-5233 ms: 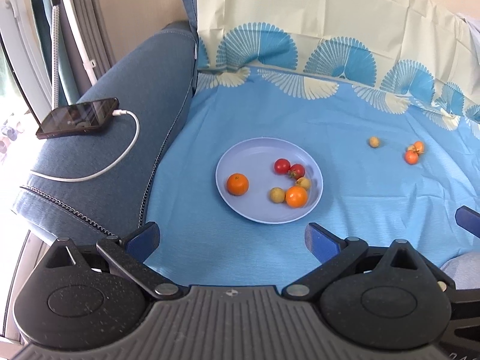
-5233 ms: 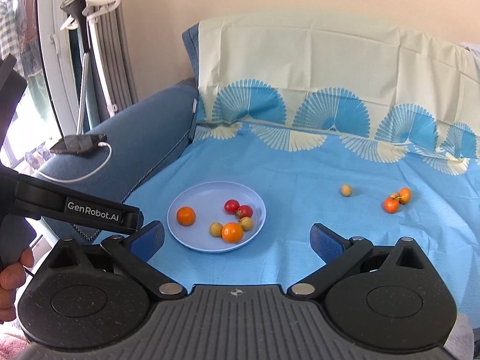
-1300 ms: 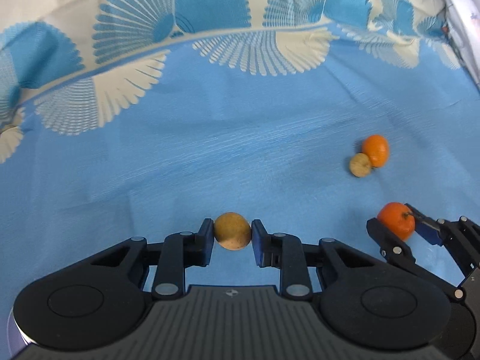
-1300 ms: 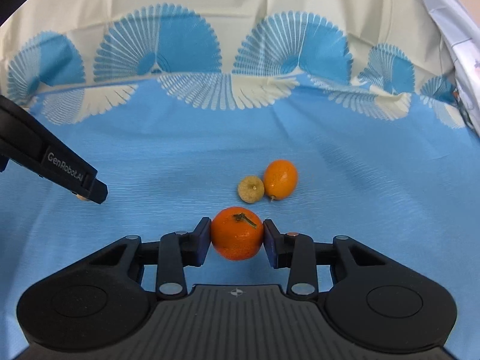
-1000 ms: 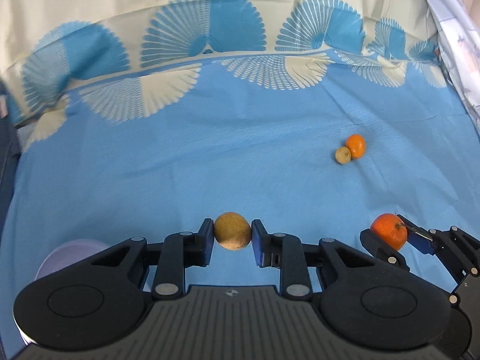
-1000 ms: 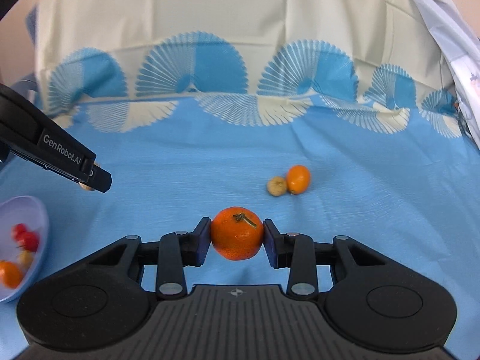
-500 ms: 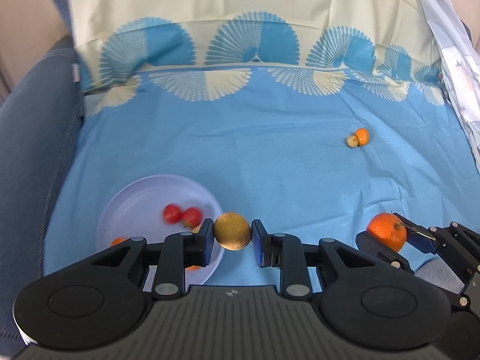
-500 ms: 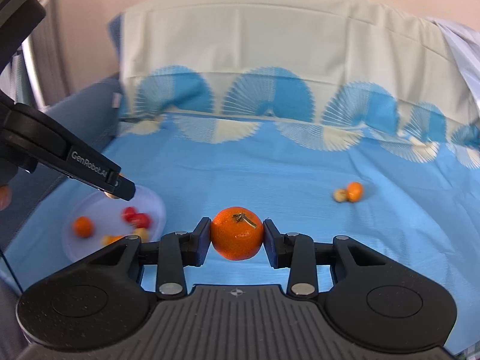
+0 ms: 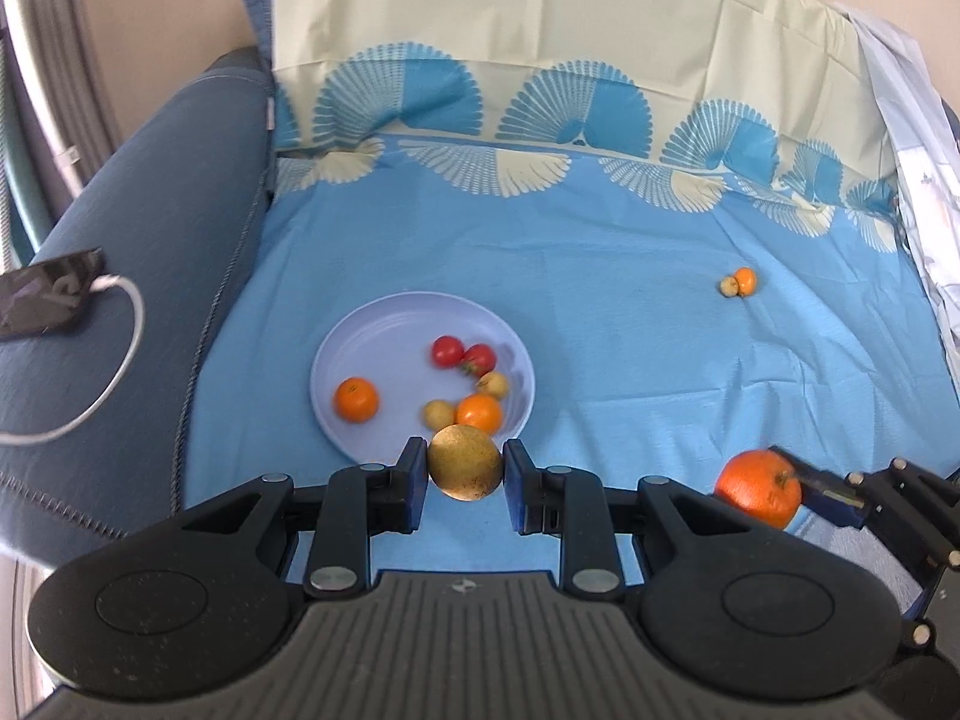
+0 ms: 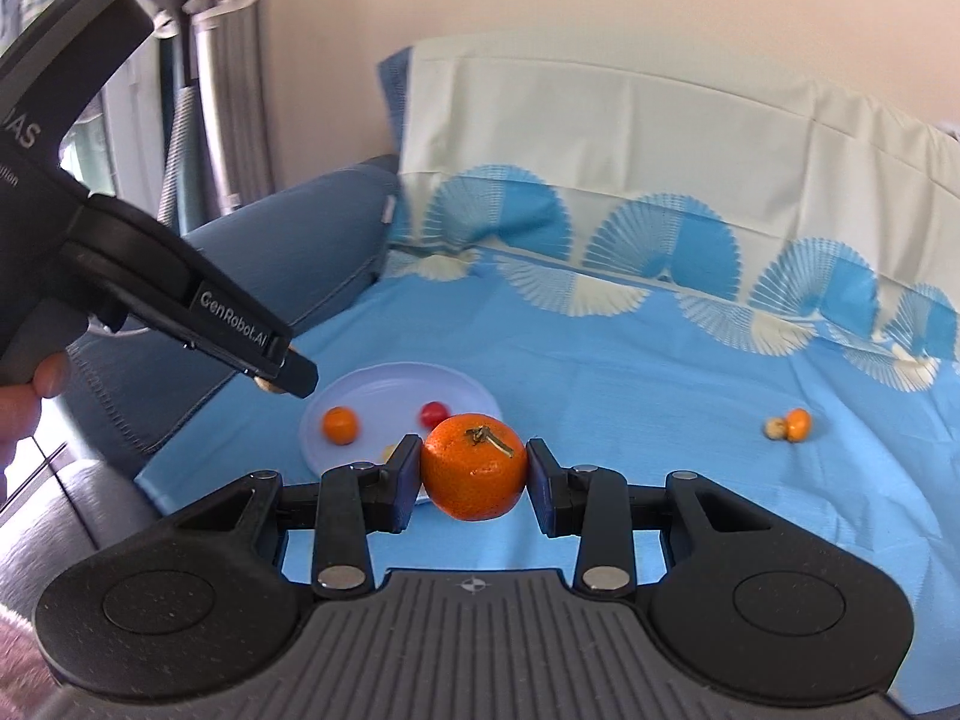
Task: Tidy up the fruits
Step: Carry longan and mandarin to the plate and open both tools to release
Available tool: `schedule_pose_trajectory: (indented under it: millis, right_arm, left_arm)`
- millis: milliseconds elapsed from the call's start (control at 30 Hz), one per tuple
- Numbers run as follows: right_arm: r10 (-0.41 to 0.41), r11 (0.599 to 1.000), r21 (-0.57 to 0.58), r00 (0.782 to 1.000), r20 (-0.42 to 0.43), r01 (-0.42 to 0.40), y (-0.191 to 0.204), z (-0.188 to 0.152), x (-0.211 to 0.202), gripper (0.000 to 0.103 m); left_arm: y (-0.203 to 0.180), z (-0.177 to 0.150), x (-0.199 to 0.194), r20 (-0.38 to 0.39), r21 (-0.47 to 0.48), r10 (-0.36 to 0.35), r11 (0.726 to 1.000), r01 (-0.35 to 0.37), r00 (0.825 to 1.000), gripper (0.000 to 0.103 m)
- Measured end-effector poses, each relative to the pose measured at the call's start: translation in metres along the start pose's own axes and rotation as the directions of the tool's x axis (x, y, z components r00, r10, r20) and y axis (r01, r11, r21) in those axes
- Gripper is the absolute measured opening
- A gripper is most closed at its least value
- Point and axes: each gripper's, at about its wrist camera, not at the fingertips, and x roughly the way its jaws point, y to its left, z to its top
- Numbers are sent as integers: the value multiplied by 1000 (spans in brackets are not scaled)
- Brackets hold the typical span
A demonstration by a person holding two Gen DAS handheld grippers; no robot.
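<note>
Left wrist view: our left tongs (image 9: 465, 471) clamp the small firm brown fruit (image 9: 465, 463) across its middle, right tongs (image 10: 474, 468) likewise squeeze the light, softer tangerine (image 10: 474, 467).

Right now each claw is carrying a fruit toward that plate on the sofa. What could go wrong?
1. The plate sits on soft cloth and already holds six fruits; the brown fruit or the orange could knock them or roll off if dropped.
2. The left gripper and right gripper are heading for the same plate and might bump.
3. Two small fruits still lie far off, easily forgotten.
</note>
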Motion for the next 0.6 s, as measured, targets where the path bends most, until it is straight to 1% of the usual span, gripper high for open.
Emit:
schedule_pose_trajectory:
  millis: [133, 300, 600]
  right_arm:
    - [28, 999, -33, 1000, -7, -28, 15, -5, -10, 39]
    - [30, 998, -54, 999, 16, -29, 22, -2, -18, 39]
    - [30, 998, -64, 999, 19, -29, 30, -3, -22, 39]
  left_arm:
    - [11, -13, -15, 14, -32, -1, 999, 1, 1000, 29]
    - [19, -22, -25, 21, -46, 5, 999, -4, 1000, 29]
    - [28, -25, -32, 32, -73, 0, 997, 2, 1000, 29]
